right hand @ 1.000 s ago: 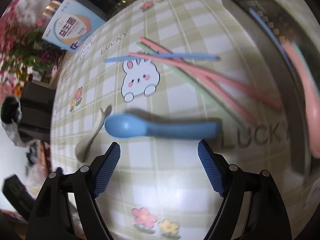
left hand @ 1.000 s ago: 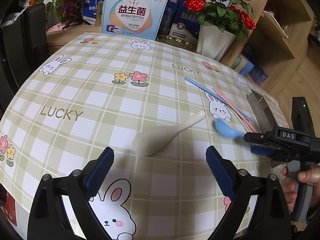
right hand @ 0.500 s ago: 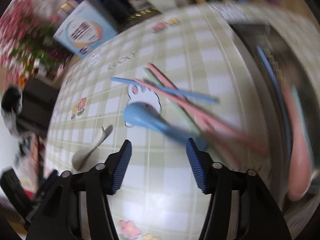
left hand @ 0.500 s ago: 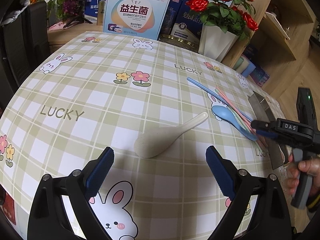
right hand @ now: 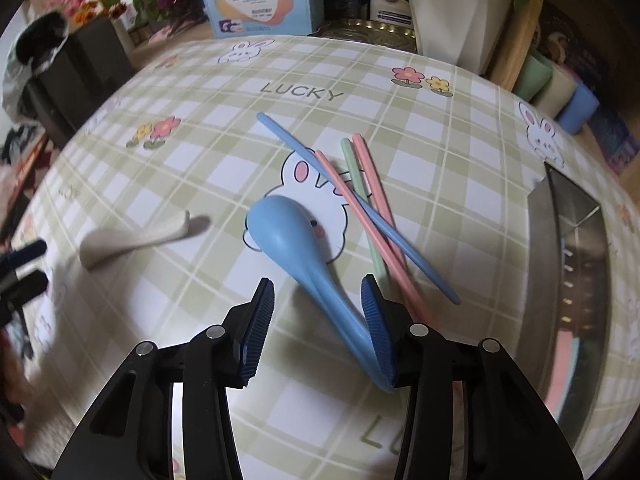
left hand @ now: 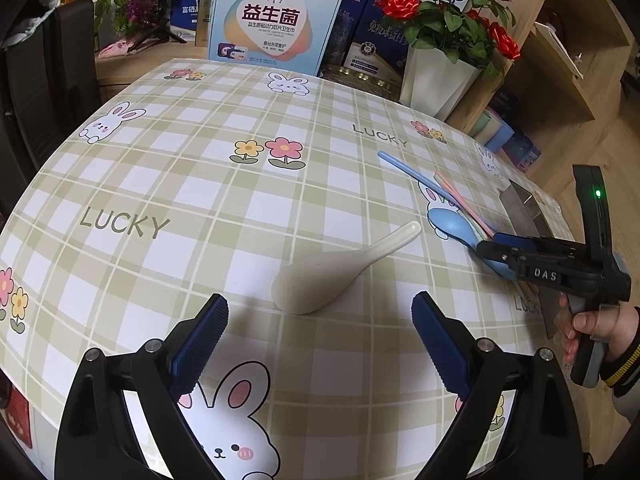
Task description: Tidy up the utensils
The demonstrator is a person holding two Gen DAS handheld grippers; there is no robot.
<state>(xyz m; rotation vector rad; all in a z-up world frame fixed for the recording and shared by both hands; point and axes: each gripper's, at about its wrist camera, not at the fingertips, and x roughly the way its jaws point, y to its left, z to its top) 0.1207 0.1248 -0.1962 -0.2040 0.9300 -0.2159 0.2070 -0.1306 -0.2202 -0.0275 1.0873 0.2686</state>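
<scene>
The right claw (right hand: 318, 294) is seen at lower centre of the right wrist view, its jaws having just been closing. The blue spoon (right hand: 296, 244) lies between them, its handle against the right-hand pad; a gap remains at the left-hand pad, so a full grip cannot be confirmed. The spoon's bowl rests on the rabbit print of the counter (right hand: 200, 152), mid-frame. The blue, pink and green chopsticks (right hand: 372, 200) lie crossed just right of it. A metal tray (right hand: 538, 240) is noted at the right edge. In the left wrist view, the left claw (left hand: 320, 330) is held wide open and empty, with the cream spoon (left hand: 340, 268) lying just above it, mid-frame.
</scene>
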